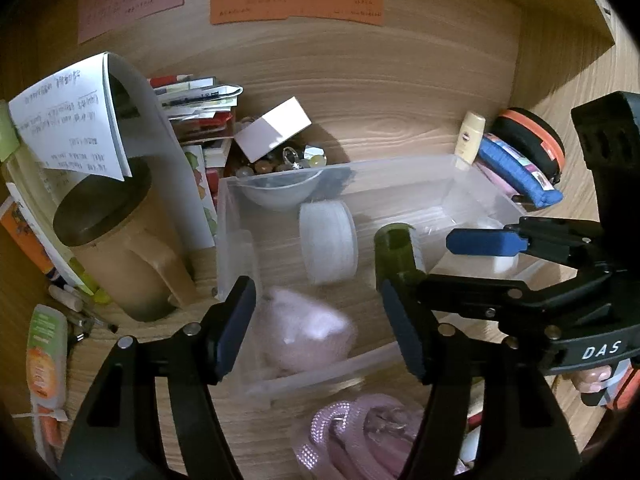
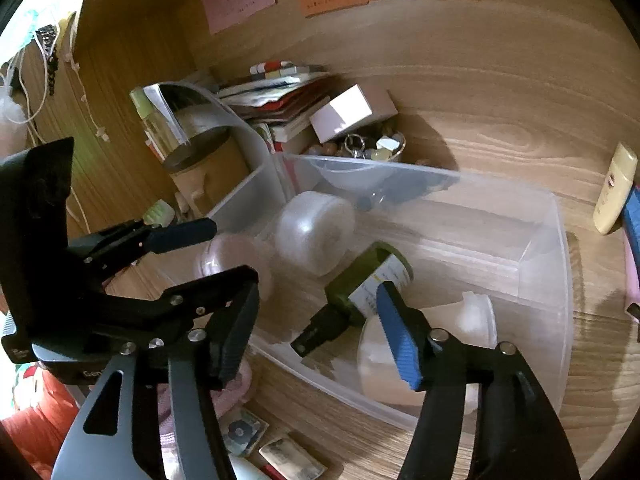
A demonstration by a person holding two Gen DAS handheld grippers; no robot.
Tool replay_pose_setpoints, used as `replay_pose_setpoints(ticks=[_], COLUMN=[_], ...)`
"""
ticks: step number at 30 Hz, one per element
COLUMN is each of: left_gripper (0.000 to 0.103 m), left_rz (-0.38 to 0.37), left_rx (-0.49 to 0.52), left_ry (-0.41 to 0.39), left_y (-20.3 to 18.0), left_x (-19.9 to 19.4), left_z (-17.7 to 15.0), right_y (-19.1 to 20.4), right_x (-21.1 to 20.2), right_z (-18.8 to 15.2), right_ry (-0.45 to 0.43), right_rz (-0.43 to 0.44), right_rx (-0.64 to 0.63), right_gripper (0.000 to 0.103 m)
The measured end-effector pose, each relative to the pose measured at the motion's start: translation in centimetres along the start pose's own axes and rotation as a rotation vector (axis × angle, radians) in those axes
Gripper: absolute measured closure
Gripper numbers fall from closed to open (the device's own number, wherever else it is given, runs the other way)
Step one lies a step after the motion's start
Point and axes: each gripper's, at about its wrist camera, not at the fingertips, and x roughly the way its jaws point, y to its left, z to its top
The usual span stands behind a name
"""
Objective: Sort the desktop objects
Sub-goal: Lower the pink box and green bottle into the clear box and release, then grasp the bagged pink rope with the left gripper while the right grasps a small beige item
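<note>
Hovering over the clear plastic bin [image 1: 400,168], both grippers stand with jaws apart and hold nothing.

Left gripper [image 1: 320,324]: positioned above the near-left corner of the bin, directly over a blurred pink jar [image 1: 308,336]. Whether the jar has settled on the bin floor cannot be told from the blur.

Right gripper [image 2: 316,332]: positioned over the near-right part of the bin, straddling the neck of a green bottle [image 2: 360,280] that lies on its side inside.

Hazards, as judged from this position:
- The two grippers are close together over one bin. A careless reach by either could knock the other.
- The bin is light and transparent. A finger catching its near wall could slide or tip it.
- The green bottle is round and lies loose. A glancing touch could roll it against the white round box [image 2: 314,232].
- The tan mug [image 1: 120,240] just left of the bin could be bumped by the left gripper on withdrawal.

Bin contents: green bottle, pink jar, white round box standing on edge, a white cup [image 2: 468,316] at the near right. A small bowl [image 1: 282,190] of trinkets sits beyond the far wall.
</note>
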Motion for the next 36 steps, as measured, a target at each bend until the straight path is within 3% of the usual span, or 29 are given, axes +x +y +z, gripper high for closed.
replay_pose_setpoints(ticks=[9,11,13,19,25,32,36], left_gripper=[0.037,0.021,0.014,0.008,0.008,0.008,0.008], left_rz=[0.027,0.068,0.098,0.106,0.132,0.018,0.001], left_rx=[-0.014,-0.012,-0.011,-0.011,0.032,0.012,0.057], left_ry=[0.001,-0.003,-0.02,-0.012,0.04,0.132,0.155], left_y=[0.0,0.1,0.5,1.1,0.8,-0.9,-2.9], left_x=[-1.5,-2.1,-2.9,-5.0,-5.5,-5.2,-4.3], left_z=[-0.1,-0.2,-0.5,-1.7,-4.4,-5.6,-5.5], right_y=[0.7,1.0,1.4,2.1,2.3,2.6,2.4], right_x=[-0.9,-1.3,-2.0,-4.2,-6.7,-7.4,-7.0], right_z=[0.1,0.2,0.3,0.4,-1.5,-4.8,-6.1], right_ry=[-0.037,-0.055,-0.074,-0.111,-0.134,-0.093,-0.055], right_rz=[0.011,0.001,-0.014,-0.04,-0.1,-0.181,-0.167], right_rx=[-0.029,-0.042,-0.061,-0.064,-0.094,-0.159,-0.163], right_gripper=[0.036,0.035,0.034,0.028,0.022,0.022,0.022])
